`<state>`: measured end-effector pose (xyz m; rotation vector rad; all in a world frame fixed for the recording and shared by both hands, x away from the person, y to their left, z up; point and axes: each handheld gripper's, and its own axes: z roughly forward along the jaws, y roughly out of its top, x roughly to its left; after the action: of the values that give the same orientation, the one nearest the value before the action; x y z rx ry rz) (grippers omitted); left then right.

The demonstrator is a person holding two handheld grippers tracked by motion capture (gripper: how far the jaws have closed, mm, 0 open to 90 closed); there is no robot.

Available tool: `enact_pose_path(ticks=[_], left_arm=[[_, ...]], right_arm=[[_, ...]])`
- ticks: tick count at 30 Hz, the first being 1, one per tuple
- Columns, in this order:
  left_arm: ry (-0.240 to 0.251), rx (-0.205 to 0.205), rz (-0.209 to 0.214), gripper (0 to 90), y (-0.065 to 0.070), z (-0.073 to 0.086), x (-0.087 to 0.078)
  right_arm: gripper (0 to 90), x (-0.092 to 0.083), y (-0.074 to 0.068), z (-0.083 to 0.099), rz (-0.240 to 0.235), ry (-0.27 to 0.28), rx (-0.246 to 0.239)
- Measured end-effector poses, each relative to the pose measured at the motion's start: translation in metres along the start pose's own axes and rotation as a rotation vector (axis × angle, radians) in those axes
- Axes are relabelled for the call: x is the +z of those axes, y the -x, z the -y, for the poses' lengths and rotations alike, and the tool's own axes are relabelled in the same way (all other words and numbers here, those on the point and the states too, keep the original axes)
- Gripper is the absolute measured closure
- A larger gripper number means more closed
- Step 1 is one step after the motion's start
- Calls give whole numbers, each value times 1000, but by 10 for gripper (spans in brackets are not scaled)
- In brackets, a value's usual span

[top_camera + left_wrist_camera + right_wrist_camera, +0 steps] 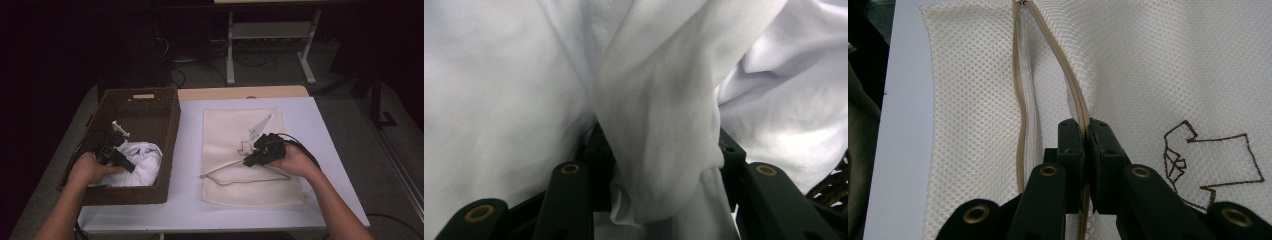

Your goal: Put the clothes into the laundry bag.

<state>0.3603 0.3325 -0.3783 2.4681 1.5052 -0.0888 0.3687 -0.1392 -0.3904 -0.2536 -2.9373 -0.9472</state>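
While the right gripper (1087,131) pinches one edge of the open zipper (1075,95) on the mesh laundry bag (235,190), with its jaws pressed tight together on the tape, the left gripper (131,167) is down in the wicker basket (172,125) at about nine o'clock on the table (190,210). There it reaches into the white shirt (147,160) bundled at the basket's near end. In the left gripper view a thick fold of the shirt (659,130) sits between the jaws, which stand partly open; whether the pads already press on the cloth I cannot tell.

The bag lies flat at roughly three o'clock from the basket, its zipper running across the near half and its mouth lifted slightly where the right gripper holds it.

By my reading the step in hand is taking hold of the shirt. Next, the left gripper needs a firm pinch on the fold, a lift clear of the basket wall, and a carry toward three o'clock to the held-open mouth.
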Motion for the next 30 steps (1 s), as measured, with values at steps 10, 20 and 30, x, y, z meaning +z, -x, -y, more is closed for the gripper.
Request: enact_pose_path(ticks=[10, 20, 30], left_arm=[[19, -1, 6, 548, -1, 2, 0], [76, -90, 62, 682, -7, 5, -4], [127, -135, 134, 742, -14, 9, -13]], right_arm=[[843, 0, 1, 0, 4, 0, 7], [842, -1, 3, 1, 8, 11, 17], [844, -7, 3, 2, 18, 22, 25]])
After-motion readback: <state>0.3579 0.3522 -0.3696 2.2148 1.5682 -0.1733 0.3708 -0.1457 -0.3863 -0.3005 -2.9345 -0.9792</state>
